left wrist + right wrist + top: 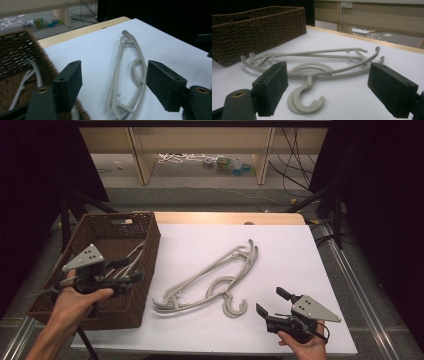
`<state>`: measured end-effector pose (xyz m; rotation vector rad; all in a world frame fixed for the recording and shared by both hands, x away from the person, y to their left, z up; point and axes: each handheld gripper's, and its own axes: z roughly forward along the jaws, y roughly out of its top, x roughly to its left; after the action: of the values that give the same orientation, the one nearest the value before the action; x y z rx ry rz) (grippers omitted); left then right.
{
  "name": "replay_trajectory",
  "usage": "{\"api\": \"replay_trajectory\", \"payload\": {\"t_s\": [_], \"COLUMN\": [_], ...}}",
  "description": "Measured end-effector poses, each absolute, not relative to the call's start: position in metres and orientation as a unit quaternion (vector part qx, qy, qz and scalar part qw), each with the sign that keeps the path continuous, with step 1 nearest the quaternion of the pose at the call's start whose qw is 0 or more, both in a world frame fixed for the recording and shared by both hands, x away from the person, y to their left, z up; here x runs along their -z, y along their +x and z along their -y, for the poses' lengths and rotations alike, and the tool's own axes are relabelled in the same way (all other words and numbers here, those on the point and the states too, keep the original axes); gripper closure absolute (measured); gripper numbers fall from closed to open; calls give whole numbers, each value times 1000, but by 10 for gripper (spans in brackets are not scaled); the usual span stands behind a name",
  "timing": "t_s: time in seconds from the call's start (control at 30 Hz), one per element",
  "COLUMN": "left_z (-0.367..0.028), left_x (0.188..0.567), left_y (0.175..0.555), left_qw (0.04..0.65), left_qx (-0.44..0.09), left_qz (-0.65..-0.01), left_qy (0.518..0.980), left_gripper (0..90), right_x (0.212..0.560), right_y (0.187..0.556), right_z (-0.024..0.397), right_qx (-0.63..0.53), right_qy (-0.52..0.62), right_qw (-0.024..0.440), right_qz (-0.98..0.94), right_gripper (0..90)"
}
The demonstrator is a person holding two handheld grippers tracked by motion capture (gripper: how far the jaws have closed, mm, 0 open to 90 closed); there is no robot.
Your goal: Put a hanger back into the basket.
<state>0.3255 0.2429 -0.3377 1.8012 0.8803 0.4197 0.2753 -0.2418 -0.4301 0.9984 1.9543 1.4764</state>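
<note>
A stack of grey plastic hangers (210,280) lies in the middle of the white table top, hooks toward the front edge. More grey hangers (134,256) lie inside the brown wicker basket (115,227) at the left. My left gripper (134,269) hovers over the basket's right rim, pointing right toward the stack, open with nothing between its jaws. In the left gripper view the gripper (113,67) frames the hangers (122,108) beyond the basket (15,50). My right gripper (270,301) rests at the front right, open and empty, facing the hangers' hooks (308,81) and the basket (257,27).
A wooden strip (225,217) edges the table's far side. Beyond it stand pale shelf legs (140,157), with cables and small items on the floor (220,162). Black stand legs (67,212) flank the table on both sides.
</note>
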Motion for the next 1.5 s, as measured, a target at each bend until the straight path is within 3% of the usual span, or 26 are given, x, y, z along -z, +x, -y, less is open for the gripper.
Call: {"api": "replay_trajectory", "payload": {"t_s": [0.67, 1.5], "left_z": [-164, -137], "left_x": [392, 439], "left_y": [310, 310], "left_qw": [571, 538], "left_qx": [-154, -161], "left_qz": [-335, -324], "left_qy": [733, 761], "left_gripper": [192, 170], "right_x": [431, 432], "right_y": [278, 277], "right_z": [243, 241], "right_qx": [-547, -552], "right_qy": [356, 352], "right_qw": [254, 249], "right_qz": [-713, -713], "right_gripper": [171, 166]}}
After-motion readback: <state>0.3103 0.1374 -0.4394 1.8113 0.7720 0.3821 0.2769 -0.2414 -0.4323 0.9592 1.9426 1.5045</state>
